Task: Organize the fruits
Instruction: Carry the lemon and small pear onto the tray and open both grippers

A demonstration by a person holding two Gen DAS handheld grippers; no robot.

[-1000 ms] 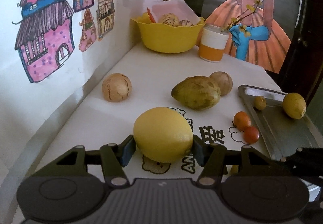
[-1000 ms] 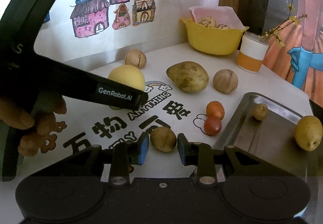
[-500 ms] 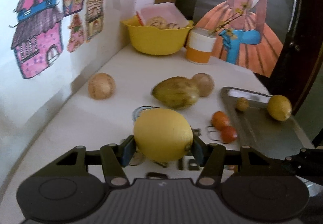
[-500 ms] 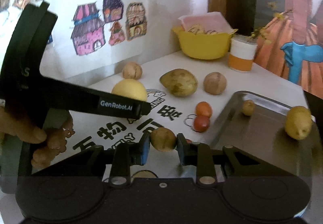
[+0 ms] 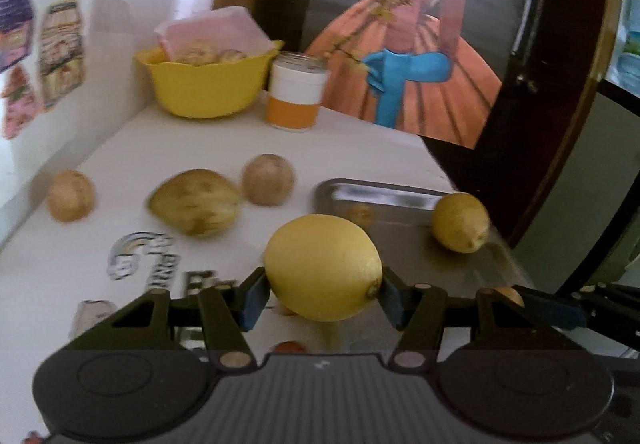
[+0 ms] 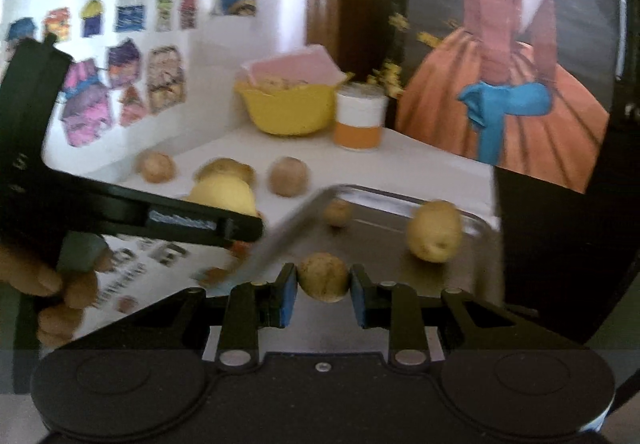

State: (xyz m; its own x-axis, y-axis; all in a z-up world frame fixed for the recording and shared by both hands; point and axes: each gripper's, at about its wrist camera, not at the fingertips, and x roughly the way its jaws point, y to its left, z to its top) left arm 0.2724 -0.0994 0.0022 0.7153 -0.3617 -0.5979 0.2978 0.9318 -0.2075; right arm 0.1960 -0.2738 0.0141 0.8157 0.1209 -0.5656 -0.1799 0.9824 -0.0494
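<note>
My left gripper (image 5: 322,290) is shut on a large yellow lemon (image 5: 322,266), held in the air just left of the metal tray (image 5: 404,244). In the right wrist view my right gripper (image 6: 323,290) is shut on a small brown round fruit (image 6: 323,277), raised over the metal tray (image 6: 380,268). A smaller lemon (image 6: 434,230) and a small brown fruit (image 6: 337,212) lie on the tray. On the white table lie a greenish-brown mango-like fruit (image 5: 196,200) and two brown round fruits (image 5: 268,180) (image 5: 70,196). The left gripper's black arm crosses the right wrist view at the left.
At the back stand a yellow bowl (image 5: 208,88) holding fruit and a pink paper, and a white and orange cup (image 5: 296,96). A wall with drawings runs along the left. A dark door frame (image 5: 560,124) lies right of the tray. A person's hand (image 6: 52,296) grips the left tool.
Both grippers have lifted and swung right toward the tray with their fruit held. The right gripper's small fruit now hangs over the tray instead of over the table.
</note>
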